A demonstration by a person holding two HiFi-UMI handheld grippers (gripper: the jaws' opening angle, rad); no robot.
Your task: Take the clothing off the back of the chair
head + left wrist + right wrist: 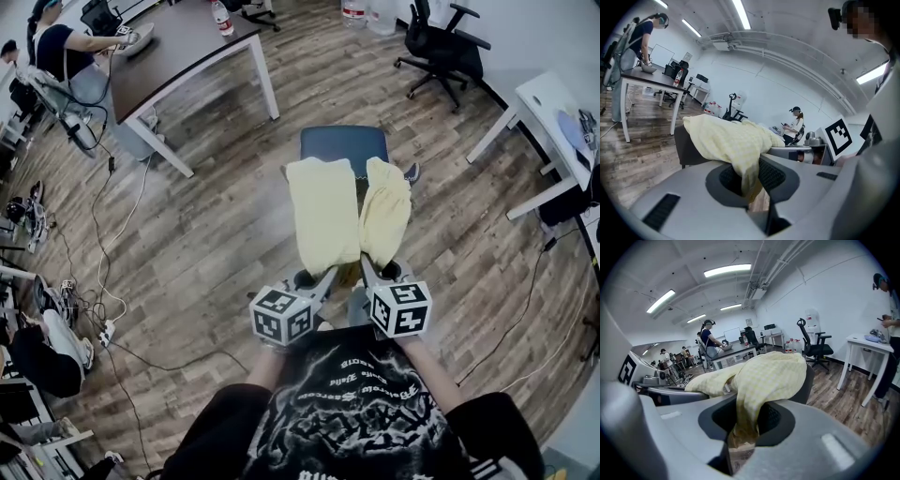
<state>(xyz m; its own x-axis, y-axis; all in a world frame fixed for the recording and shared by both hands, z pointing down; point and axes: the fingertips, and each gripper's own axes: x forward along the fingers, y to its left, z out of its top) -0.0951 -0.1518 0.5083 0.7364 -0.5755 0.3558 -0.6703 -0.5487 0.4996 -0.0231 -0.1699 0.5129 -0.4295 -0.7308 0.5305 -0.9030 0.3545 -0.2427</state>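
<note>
A pale yellow checked garment (342,211) hangs stretched between both grippers, its far end trailing over the dark blue chair (342,142). My left gripper (328,277) is shut on the garment's near left edge, and the cloth (736,145) runs down between its jaws. My right gripper (366,272) is shut on the near right edge, with cloth (761,376) bunched between its jaws. The chair's dark back (808,380) shows behind the cloth in the right gripper view. The chair (689,150) is mostly hidden under the garment in the left gripper view.
A brown-topped desk (178,47) stands at the far left, where a person (66,52) works. A black office chair (445,47) and a white table (544,112) stand on the right. Cables (103,309) lie on the wood floor at the left.
</note>
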